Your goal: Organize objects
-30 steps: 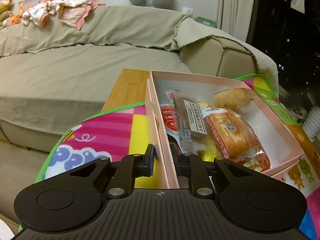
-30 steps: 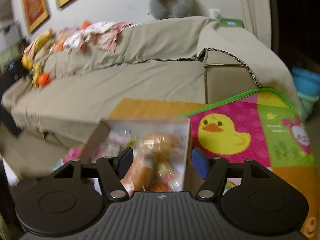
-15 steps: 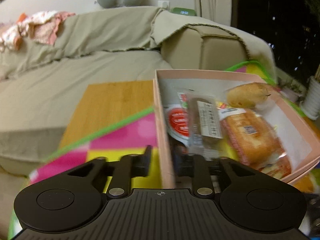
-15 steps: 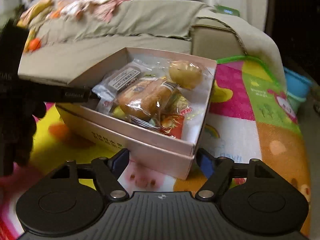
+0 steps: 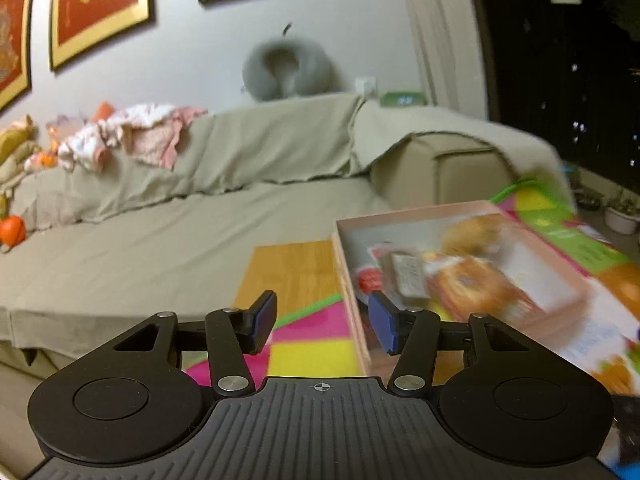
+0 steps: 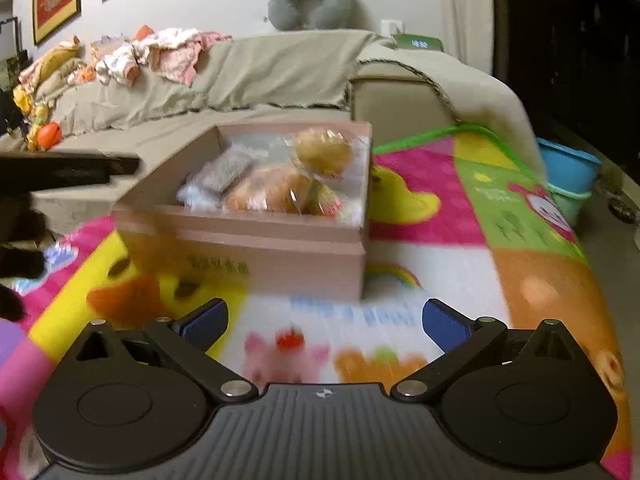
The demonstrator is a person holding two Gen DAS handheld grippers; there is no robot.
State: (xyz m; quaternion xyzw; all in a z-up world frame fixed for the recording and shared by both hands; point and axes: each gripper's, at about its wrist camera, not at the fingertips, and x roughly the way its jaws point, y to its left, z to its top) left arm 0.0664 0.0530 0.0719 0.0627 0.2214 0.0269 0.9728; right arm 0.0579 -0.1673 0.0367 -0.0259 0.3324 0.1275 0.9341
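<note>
Two views | left wrist: left gripper (image 5: 322, 322) jaws apart, empty, straddling the near wall of pink box (image 5: 352, 304); wrapped snacks (image 5: 472, 280) already inside, labels blurred | right wrist: right gripper (image 6: 324, 320) spread wide, empty, short of the box on play mat (image 6: 520, 208); box-front print unreadable | packing looks nearly done.

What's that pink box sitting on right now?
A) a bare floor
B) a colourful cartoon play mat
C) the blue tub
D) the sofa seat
B: in the right wrist view the pink box of wrapped snacks rests on the colourful cartoon play mat, in front of the sofa.
</note>
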